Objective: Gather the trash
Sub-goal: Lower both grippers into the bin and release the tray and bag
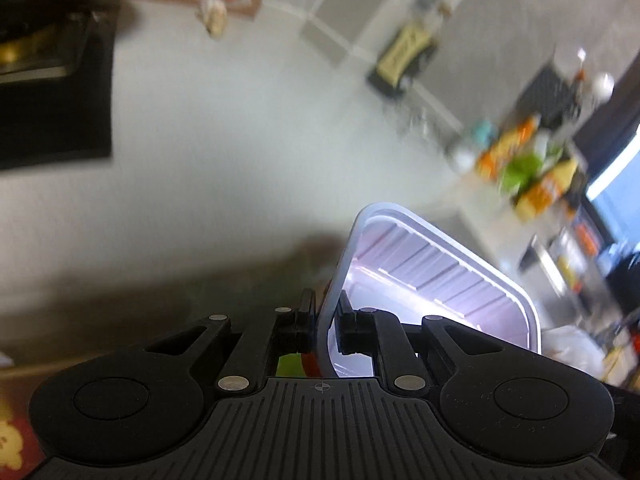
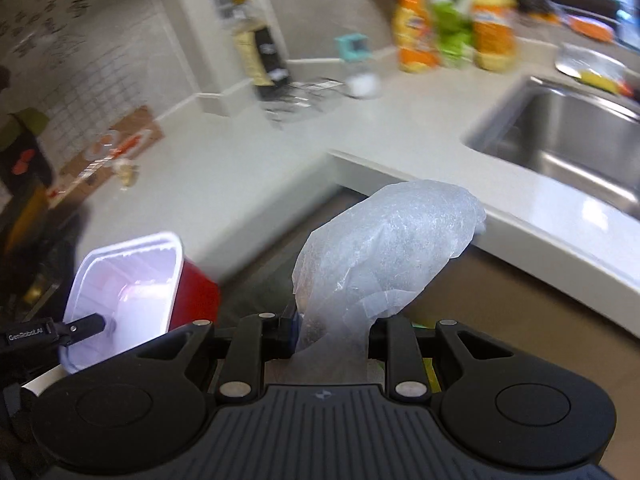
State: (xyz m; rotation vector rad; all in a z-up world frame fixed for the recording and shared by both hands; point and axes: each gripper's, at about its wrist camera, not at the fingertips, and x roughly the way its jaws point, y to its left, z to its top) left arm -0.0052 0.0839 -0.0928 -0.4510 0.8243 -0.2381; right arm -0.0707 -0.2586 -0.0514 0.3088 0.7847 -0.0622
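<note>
The left gripper has its jaws drawn nearly together, pinching the thin rim of an empty plastic food tray, white inside and red outside, one finger inside the wall and one outside. The tray stands tilted up off the fingers, held in the air past the edge of the white countertop. The right gripper clamps a crumpled clear plastic bag, which rises above its fingers in front of the countertop's edge and near the steel sink. In the right wrist view the tray sits low at left, with the left gripper's finger on its rim; beside it a label reads "GenRobot.AI". Writing on the orange bottles is too blurred to read
</note>
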